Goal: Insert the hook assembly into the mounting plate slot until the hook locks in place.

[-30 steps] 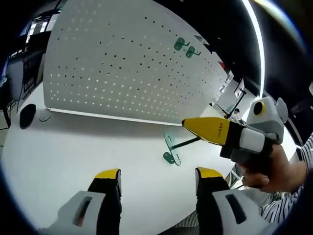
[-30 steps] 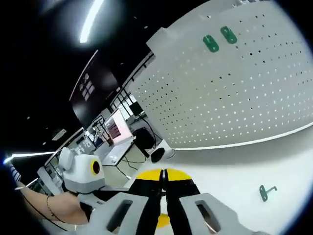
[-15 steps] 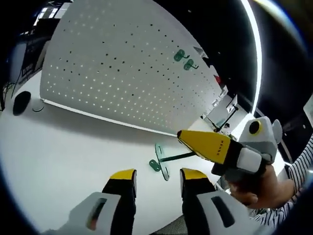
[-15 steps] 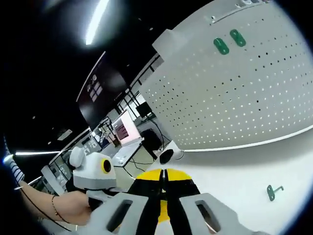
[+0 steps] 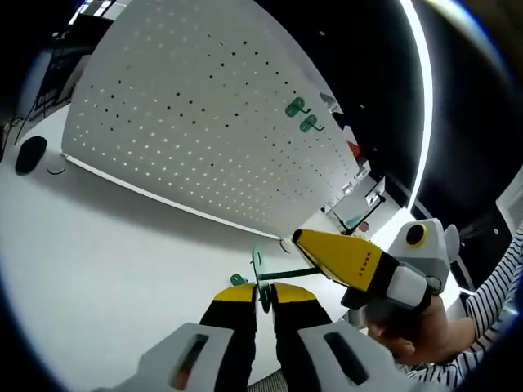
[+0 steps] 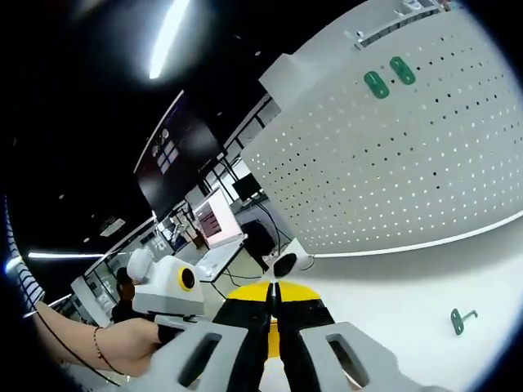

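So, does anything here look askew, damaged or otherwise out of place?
Nothing stands out. Two green hooks hang side by side on the white pegboard. The left gripper is closing on a green hook on the table; another hook lies flat there.

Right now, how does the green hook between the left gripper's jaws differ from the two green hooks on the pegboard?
The green hook at the left gripper lies low by the white table, with the jaws closed around it. The two mounted hooks sit high on the pegboard, side by side and free of any gripper. All are green.
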{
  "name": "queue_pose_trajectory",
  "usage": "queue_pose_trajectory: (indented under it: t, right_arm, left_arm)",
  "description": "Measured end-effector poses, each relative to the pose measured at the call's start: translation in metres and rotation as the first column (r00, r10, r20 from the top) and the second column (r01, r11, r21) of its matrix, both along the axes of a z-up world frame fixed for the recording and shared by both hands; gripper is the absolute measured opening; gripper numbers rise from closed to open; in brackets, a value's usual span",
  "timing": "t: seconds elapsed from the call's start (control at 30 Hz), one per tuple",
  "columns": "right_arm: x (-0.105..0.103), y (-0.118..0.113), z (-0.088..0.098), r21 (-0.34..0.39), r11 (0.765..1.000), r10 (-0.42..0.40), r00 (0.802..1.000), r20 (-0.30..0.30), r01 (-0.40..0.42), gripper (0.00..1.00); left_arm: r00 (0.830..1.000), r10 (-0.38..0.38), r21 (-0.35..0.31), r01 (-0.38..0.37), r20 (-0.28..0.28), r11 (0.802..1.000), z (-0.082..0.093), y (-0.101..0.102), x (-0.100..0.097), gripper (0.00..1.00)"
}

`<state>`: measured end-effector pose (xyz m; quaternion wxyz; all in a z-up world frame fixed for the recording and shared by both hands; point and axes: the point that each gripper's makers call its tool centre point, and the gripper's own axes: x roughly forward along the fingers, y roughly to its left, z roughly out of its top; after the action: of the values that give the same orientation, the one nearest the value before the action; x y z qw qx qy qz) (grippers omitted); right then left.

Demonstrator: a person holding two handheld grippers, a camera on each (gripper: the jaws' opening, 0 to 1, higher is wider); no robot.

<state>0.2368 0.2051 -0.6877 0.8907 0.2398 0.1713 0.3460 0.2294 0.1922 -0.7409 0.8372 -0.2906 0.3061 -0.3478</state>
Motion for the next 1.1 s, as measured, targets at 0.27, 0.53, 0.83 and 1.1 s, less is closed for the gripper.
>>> queue_pose_trajectory:
  t: [0.27,0.53,0.83,1.1]
  right_arm:
    - [-0.004,-0.001,0.001,-0.001,1.0,-0.004,1.0,0.011,0.004,0.0]
    - [-0.005,-0.005,0.002,-0.005,1.0,-0.014,1.0,0.017,0.015,0.0]
    - [-0.004,-0.005,0.003,-0.048,0.999,-0.009,1.0,0.025,0.01,0.0]
    - [0.002,-0.014,0.017,-0.037,0.999,0.024,1.0,0.009,-0.023,0.06]
  left_arm:
    - [0.999,-0.039,-0.006,0.039,0.013,0.999,0.001,-0.004,-0.006,0.06]
    - [0.999,-0.023,-0.002,0.023,0.027,1.0,0.005,0.003,-0.003,0.01]
    - [0.998,-0.029,0.056,0.026,0.053,0.998,0.008,0.005,0.0,0.01]
    - [0.992,0.009,0.189,-0.033,0.128,0.981,0.007,0.023,0.011,0.01]
